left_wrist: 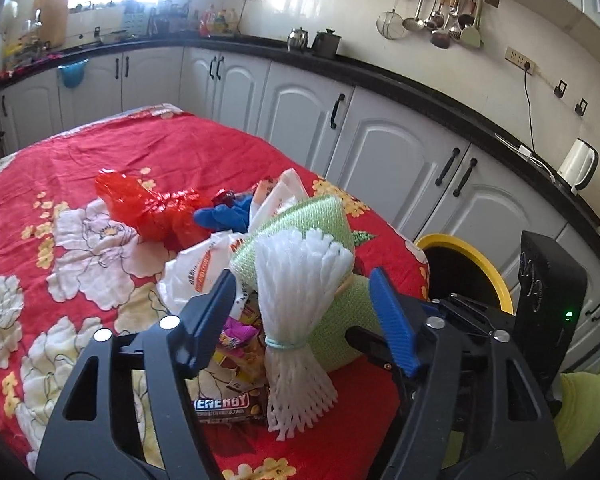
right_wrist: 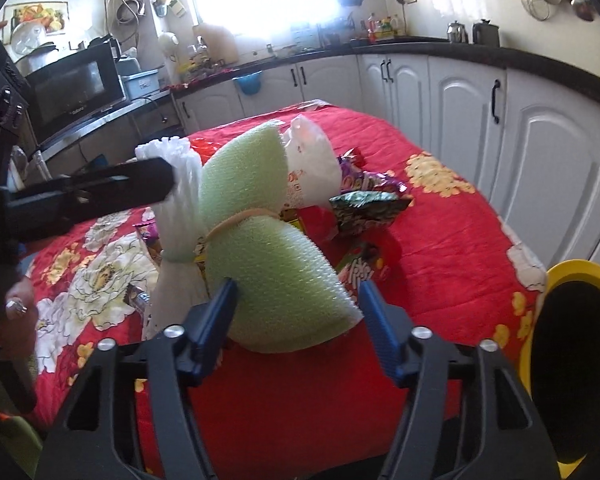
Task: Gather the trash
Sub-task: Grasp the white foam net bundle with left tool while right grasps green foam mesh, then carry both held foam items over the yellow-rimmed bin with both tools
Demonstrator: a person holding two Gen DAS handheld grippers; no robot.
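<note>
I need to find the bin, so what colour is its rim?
Yellow. The bin rim shows best in the right wrist view, beside the red tablecloth.

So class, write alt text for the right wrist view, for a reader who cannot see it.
The right claw straddles the near end of a green foam bundle tied with a band, on a red floral tablecloth among snack wrappers. The left claw reaches a white foam net bundle from the left; a yellow-rimmed bin stands right.
</note>
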